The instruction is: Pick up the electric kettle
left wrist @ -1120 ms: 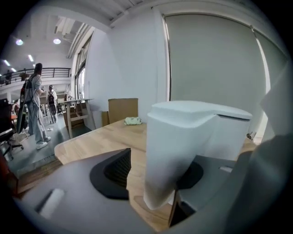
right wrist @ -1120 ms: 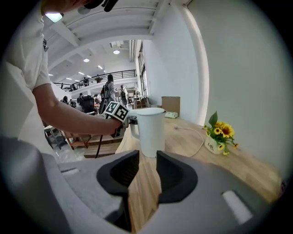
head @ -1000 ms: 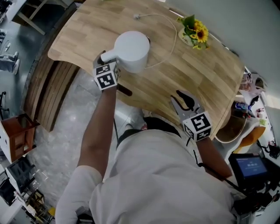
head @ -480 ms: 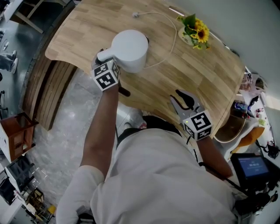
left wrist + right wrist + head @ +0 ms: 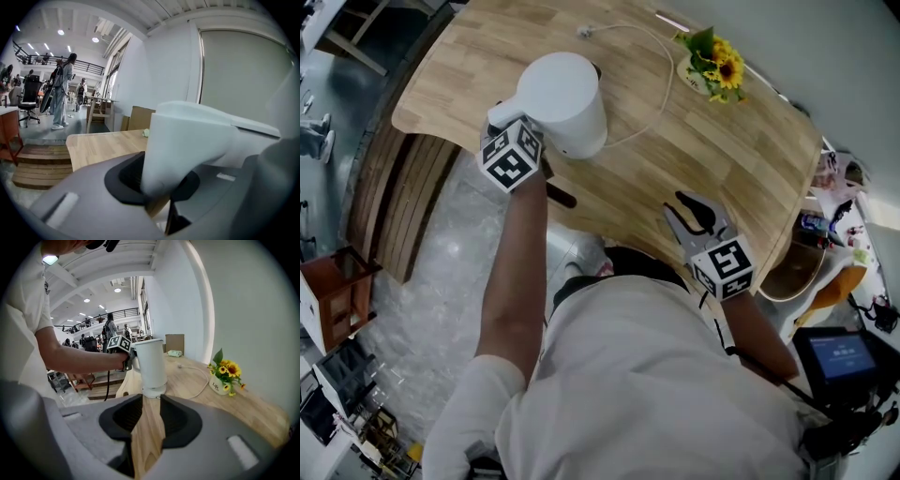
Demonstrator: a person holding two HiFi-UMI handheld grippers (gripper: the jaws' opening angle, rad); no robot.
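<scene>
A white electric kettle (image 5: 567, 94) hangs over the far left of the wooden table (image 5: 731, 159). My left gripper (image 5: 508, 117) is shut on its handle (image 5: 187, 140) after its jaws have just been closing on it. The handle fills the left gripper view between the pads. In the right gripper view the kettle (image 5: 151, 364) stands upright, tilted a little, above a round white base (image 5: 153, 391). My right gripper (image 5: 692, 212) rests over the table's near edge, open, with only bare wood showing between its pads (image 5: 146, 420).
A white power cord (image 5: 661, 89) runs across the table from a loose plug (image 5: 586, 33) toward the kettle's base. A small pot of sunflowers (image 5: 712, 66) stands at the far right. Wooden steps (image 5: 403, 197) lie left of the table, and a small screen (image 5: 836, 356) is at the right.
The left gripper has closed on the kettle's handle, and the kettle has risen and shifted toward the upper left while the gripper rolled. The right gripper has stayed in place.
</scene>
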